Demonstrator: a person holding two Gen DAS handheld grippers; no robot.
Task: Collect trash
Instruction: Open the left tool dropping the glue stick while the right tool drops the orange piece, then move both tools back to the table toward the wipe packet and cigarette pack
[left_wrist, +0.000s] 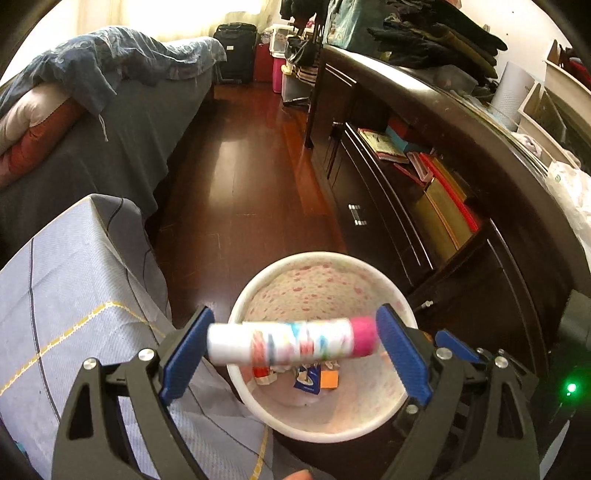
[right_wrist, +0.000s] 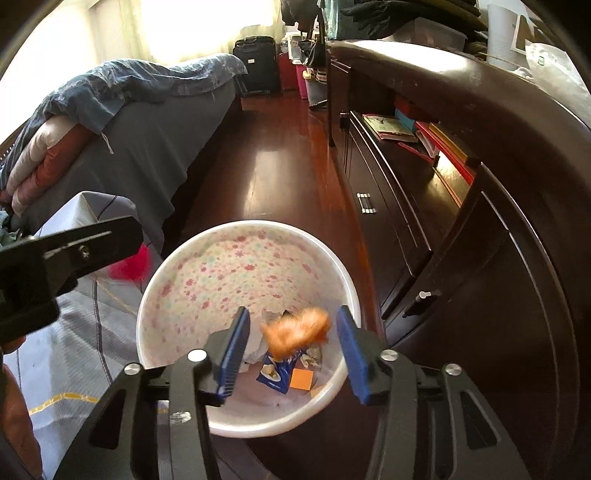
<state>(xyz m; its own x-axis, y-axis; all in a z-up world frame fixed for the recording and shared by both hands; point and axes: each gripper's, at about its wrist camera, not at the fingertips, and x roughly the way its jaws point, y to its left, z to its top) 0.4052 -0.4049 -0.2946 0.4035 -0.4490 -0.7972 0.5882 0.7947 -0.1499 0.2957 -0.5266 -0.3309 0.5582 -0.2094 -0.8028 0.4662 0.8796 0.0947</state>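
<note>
A white bin with a flowered lining (left_wrist: 321, 291) (right_wrist: 221, 280) stands on the wood floor below both grippers. It holds a blue wrapper (right_wrist: 277, 373), an orange square (right_wrist: 301, 378) and crumpled scraps. My left gripper (left_wrist: 291, 345) is open over the bin's rim; a white bottle with a pink cap (left_wrist: 291, 341) lies blurred between its blue pads, touching neither clearly. My right gripper (right_wrist: 291, 345) is open over the bin; a blurred orange piece (right_wrist: 295, 332) hangs between its pads. The left gripper's black body (right_wrist: 70, 254) shows at the left of the right wrist view.
A grey cloth-covered surface (left_wrist: 74, 295) lies left of the bin. A bed with bedding (left_wrist: 92, 92) stands beyond it. A dark wooden cabinet (left_wrist: 424, 192) with books runs along the right. Suitcases (left_wrist: 236, 51) stand at the far end of the floor.
</note>
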